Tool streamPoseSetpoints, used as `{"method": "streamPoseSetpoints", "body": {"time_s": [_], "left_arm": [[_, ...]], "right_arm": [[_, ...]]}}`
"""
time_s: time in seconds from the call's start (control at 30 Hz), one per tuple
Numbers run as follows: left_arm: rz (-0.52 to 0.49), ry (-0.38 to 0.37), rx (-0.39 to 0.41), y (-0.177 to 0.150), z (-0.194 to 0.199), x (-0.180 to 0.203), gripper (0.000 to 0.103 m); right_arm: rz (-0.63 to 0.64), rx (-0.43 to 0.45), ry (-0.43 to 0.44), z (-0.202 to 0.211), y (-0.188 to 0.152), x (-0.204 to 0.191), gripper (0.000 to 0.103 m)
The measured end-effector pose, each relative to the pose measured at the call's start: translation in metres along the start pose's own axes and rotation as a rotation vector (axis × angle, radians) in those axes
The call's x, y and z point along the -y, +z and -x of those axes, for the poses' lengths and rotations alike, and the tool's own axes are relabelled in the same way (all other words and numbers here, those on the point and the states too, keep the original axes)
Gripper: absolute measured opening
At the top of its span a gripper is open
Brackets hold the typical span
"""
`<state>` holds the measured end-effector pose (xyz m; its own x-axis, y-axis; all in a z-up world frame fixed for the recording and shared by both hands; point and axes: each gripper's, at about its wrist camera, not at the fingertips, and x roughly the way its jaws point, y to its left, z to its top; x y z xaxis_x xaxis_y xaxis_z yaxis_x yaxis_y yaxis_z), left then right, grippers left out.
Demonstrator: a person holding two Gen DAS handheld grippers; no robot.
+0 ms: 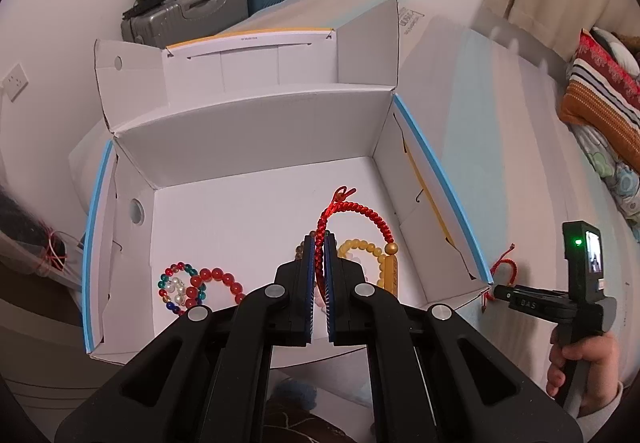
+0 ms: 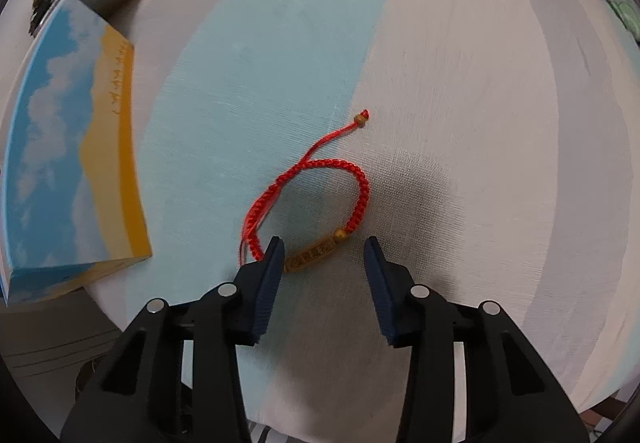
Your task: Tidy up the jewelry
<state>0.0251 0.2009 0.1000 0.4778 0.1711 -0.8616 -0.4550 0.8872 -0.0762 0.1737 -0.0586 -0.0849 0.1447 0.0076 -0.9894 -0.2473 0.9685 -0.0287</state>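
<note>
Red cord bracelet (image 2: pixel 320 179) on bedsheet (image 2: pixel 460 123), carved bead just ahead between half-open, empty right gripper (image 2: pixel 324 247) tips; centre over bead before pinching; left gripper (image 1: pixel 319 243), clamped on red braided bracelet (image 1: pixel 352 211), over box (image 1: pixel 256 147).

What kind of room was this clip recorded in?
Most likely a bedroom at home: the open white cardboard box sits on a bed's pale blue-and-white striped sheet, a striped red-and-orange pillow lies at its far end, and grey and teal hard-shell suitcases stand against the wall.
</note>
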Motion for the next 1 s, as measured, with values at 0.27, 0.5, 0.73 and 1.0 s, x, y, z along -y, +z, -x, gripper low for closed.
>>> {"method": "streamPoseSetpoints", "body": {"time_s": [0.27, 0.5, 0.73, 1.0], "left_arm": [[-0.008, 0.001, 0.003, 0.002, 0.001, 0.003, 0.003], [-0.016, 0.009, 0.008, 0.004, 0.002, 0.002, 0.003], [-0.011, 0.03, 0.005, 0.003, 0.002, -0.007, 0.003], [0.018, 0.05, 0.008, 0.003, 0.003, -0.031, 0.003]], "right_arm": [[-0.025, 0.047, 0.009, 0.008, 0.003, 0.013, 0.004], [-0.021, 0.182, 0.034, 0.052, 0.001, 0.016, 0.004], [0.005, 0.322, 0.048, 0.105, -0.006, 0.0, 0.004], [0.113, 0.46, 0.077, 0.153, -0.004, -0.062, 0.004]]}}
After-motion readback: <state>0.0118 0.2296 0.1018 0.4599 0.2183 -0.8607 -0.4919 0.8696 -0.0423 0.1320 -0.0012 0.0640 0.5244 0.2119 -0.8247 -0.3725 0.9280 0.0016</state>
